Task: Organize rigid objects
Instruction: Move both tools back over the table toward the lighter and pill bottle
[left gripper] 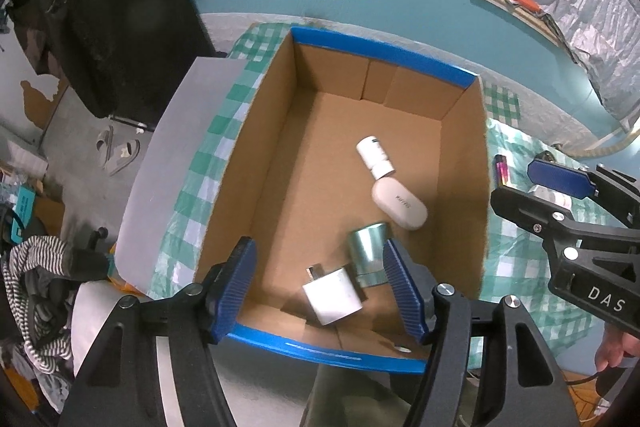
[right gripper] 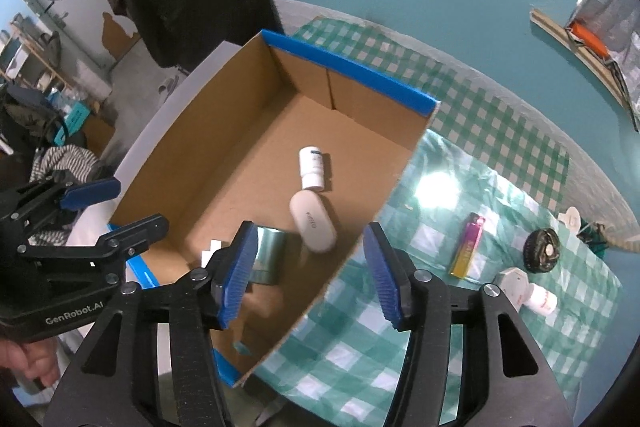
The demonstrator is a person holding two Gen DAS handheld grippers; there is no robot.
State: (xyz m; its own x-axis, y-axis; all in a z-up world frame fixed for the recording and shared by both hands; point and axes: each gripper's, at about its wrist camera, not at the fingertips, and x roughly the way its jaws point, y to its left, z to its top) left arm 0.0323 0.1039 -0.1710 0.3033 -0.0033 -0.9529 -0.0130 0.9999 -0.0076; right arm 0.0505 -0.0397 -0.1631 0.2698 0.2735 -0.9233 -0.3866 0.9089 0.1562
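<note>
An open cardboard box (left gripper: 248, 163) with blue-taped rims (right gripper: 352, 75) sits on the checked tablecloth. Inside lie a white bottle (left gripper: 374, 155) (right gripper: 313, 167), a white oval case (left gripper: 400, 205) (right gripper: 313, 221), a silver metal cup (left gripper: 370, 253) (right gripper: 269, 253) and a white charger block (left gripper: 334, 294). My left gripper (left gripper: 320, 287) is open and empty above the box's near end. My right gripper (right gripper: 310, 275) is open and empty over the box's right wall. On the cloth right of the box lie a pink-yellow lighter (right gripper: 467, 245), a dark round object (right gripper: 541, 250) and a small white bottle (right gripper: 528, 293).
A teal wall rises behind the table. A grey table edge (left gripper: 176, 163) runs left of the box. Clothes and clutter lie on the floor at left (left gripper: 36, 267). A white cap (right gripper: 572, 217) rests near the table's right edge.
</note>
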